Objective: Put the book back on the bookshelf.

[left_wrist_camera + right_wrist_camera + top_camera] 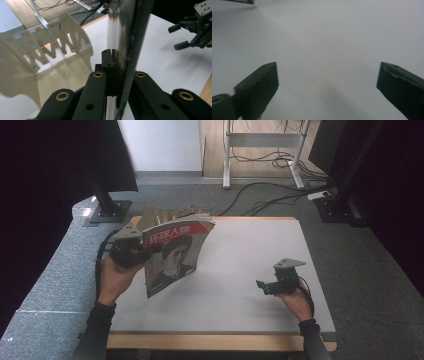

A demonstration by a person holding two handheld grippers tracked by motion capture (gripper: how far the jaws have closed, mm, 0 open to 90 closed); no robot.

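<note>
Left tool (145, 251) clamped on magazine (172, 257) — held upright off bench (240, 250), at 9 o'clock, pages fanned at top. Right tool (264, 286) at 4 o'clock, low over bare bench — jaws spread wide, nothing between, well apart from magazine.

1. The magazine (125, 50) appears edge-on in the left gripper view, its cover unreadable and its top cut off.
2. The right gripper (327, 85) has its jaws cropped at the bottom and right edges of its own view.
</note>
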